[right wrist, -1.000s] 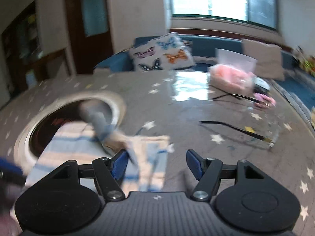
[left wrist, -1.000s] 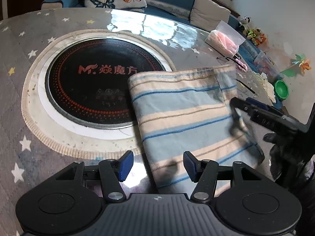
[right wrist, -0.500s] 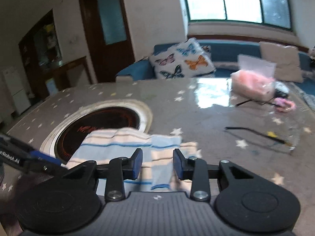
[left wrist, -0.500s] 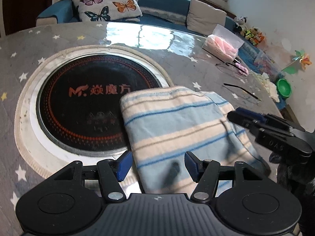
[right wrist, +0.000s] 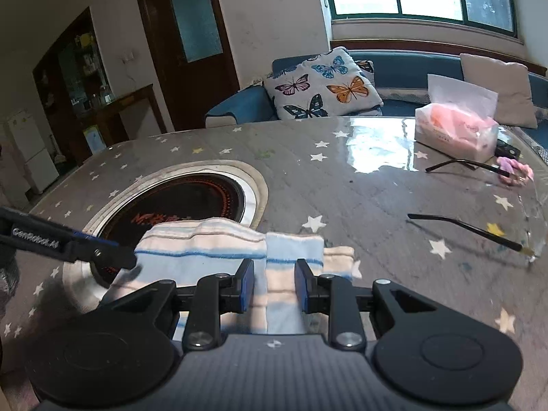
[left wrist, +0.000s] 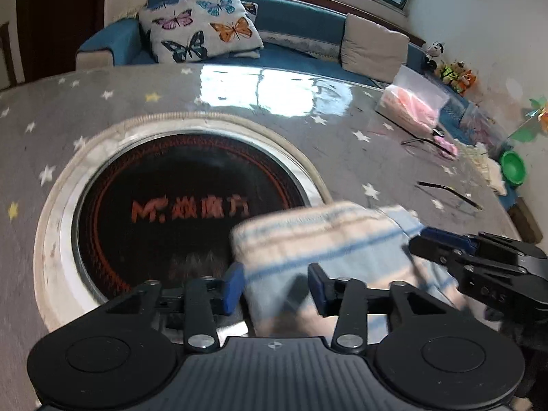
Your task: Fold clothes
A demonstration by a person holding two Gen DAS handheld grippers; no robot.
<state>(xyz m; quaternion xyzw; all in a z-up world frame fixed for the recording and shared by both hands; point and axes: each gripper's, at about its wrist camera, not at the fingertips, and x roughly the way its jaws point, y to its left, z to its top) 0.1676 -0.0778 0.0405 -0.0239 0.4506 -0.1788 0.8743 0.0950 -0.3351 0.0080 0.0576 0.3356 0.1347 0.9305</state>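
Clear bag (right wrist: pixel 455 130) — seemingly pink tissues, striped cloth (right wrist: pixel 205 250) nearby

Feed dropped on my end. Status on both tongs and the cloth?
Left tongs and right tongs just closing, striped cloth between both pairs, grip unconfirmed. Cloth folded, partly over the round cooktop. Nothing in the way.

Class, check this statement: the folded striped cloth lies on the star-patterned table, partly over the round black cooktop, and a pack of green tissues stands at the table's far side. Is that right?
One detail is wrong. The right wrist view shows that the tissues are pink, not green. The rest holds: the folded striped cloth lies on the star-patterned table, with one end over the round black cooktop.
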